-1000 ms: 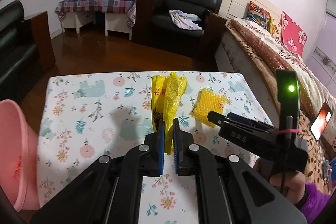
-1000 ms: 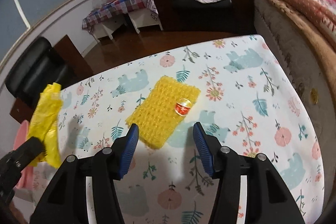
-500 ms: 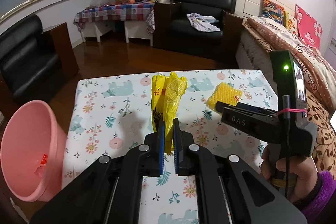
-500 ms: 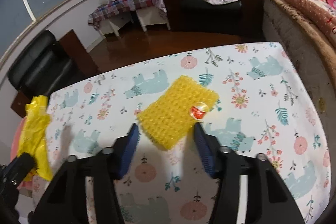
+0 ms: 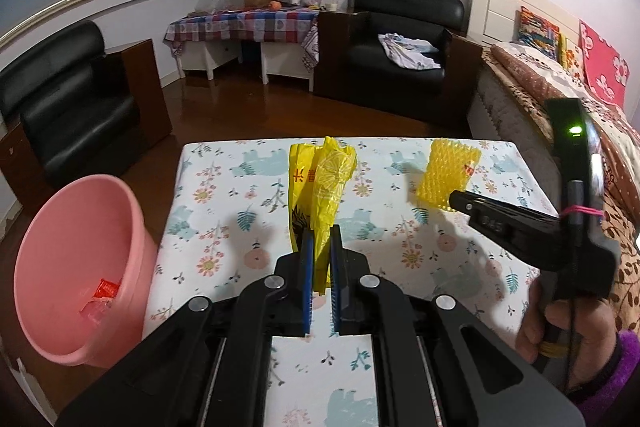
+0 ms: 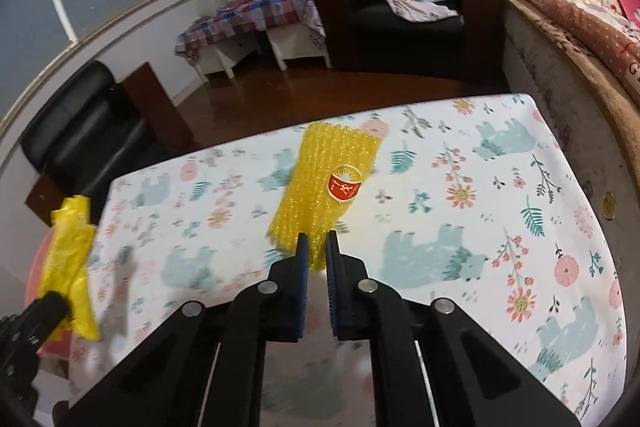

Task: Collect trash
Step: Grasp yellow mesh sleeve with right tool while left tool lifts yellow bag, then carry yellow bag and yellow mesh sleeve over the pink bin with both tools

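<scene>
Both hands grip yellow trash above the desk (image 5: 224, 227)
Left gripper (image 5: 320, 239) jaws clench the yellow bag (image 5: 320, 183); right gripper (image 6: 316, 247) jaws clench the yellow mesh sleeve (image 6: 320, 183), pink bin (image 5: 76, 247) beside

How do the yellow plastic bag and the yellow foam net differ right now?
The yellow plastic bag is smooth, crumpled film with printed marks; the yellow foam net is a ribbed mesh pad with a round red sticker. The bag sits in the left claw, the net in the right claw. The bag is bunched into a narrow strip; the net stays broad. Both are yellow trash, each pinched at one end.
</scene>
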A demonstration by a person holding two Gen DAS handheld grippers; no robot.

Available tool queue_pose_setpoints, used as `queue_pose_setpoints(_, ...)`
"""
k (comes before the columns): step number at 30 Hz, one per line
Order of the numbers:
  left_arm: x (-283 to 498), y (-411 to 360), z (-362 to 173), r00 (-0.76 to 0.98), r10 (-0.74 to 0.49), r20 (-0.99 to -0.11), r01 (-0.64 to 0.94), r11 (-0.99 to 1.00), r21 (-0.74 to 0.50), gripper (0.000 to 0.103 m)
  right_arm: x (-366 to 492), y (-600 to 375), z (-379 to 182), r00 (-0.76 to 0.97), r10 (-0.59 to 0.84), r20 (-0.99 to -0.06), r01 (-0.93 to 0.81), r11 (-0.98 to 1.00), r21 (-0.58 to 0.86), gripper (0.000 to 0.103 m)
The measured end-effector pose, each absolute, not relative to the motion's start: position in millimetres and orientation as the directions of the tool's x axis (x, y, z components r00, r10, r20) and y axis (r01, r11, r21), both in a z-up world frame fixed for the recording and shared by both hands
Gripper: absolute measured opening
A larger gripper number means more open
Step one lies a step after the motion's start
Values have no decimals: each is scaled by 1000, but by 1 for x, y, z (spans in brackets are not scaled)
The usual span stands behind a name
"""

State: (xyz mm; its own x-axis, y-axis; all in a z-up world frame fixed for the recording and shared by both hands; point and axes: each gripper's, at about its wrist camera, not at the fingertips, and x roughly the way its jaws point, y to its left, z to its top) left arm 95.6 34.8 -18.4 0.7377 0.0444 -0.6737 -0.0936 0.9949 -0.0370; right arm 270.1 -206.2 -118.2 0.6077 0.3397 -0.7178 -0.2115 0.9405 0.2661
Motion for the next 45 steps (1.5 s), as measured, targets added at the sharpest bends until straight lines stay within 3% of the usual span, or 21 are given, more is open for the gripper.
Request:
queue_pose_setpoints(16,66,80,-6,758,122,-640,-220,973,-75,6,201,-154,-62,588,496,-639,-422,862,281,8)
queue_pose_setpoints(45,8,155,22,786,249,-566,-395,906,-151,6,140,-47,-25,556,565,-609,-603,779,172,8)
